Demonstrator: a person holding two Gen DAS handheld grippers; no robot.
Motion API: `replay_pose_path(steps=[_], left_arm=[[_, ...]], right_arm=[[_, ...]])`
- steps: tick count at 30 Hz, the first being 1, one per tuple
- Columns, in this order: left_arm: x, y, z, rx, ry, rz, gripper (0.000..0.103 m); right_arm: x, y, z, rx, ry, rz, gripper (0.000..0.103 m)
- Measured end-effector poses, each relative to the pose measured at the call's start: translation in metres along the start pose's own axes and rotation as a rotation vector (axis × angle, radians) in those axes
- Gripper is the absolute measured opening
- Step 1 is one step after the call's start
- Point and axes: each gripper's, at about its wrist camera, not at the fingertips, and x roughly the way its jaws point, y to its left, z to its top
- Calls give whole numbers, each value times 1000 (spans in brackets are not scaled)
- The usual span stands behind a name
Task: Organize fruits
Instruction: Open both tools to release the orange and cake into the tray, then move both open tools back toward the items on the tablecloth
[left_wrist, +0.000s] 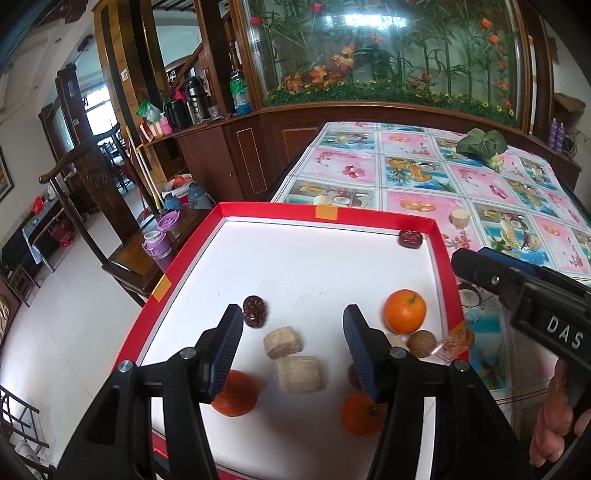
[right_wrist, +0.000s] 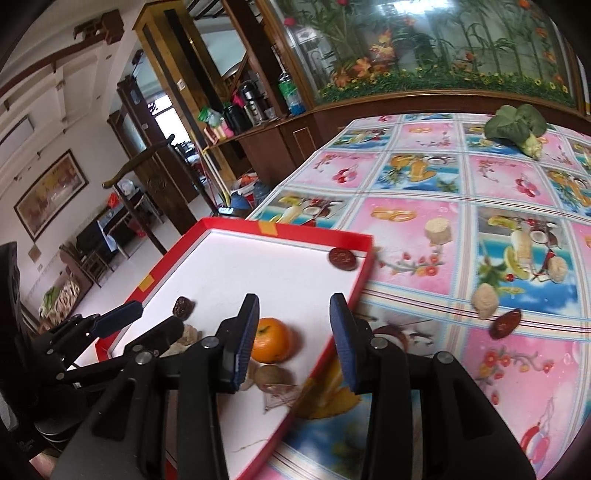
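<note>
**Watch that crowded corner of the tray**

You're hovering the left gripper (left_wrist: 293, 345), jaws apart and empty, over the beige cakes (left_wrist: 283, 341) at lower centre of the red tray (left_wrist: 177, 269). Oranges (left_wrist: 404, 311) are sitting close, so you're risking nudging them. The right gripper (right_wrist: 293, 338), apart and empty, is straddling the rim.

1. The right gripper (right_wrist: 295, 336), black with blue ribbed pads, hangs with its jaws apart and empty over the near right edge of a shallow red-rimmed white tray (right_wrist: 364, 254)
2. A round orange mandarin (right_wrist: 271, 339) lies in the tray beside a brown walnut (right_wrist: 271, 374)
3. The left gripper (right_wrist: 159, 317) reaches in from the left
4. A dark red date (right_wrist: 505, 324) lies on the fruit-patterned tablecloth (right_wrist: 413, 177), well right of the tray
</note>
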Motion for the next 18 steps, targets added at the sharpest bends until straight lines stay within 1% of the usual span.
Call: replay_pose_path(steps=[7, 11, 14, 18], left_arm=[[-5, -13, 3, 31, -7, -1, 57], [-9, -20, 4, 45, -11, -22, 59], [-12, -30, 6, 66, -19, -33, 61], [-13, -49, 6, 106, -16, -65, 62]], right_arm=[[-15, -22, 2, 35, -25, -18, 42], [-29, -40, 3, 52, -44, -39, 42], [-45, -60, 3, 65, -65, -74, 42], [-68, -99, 4, 113, -90, -137, 42]])
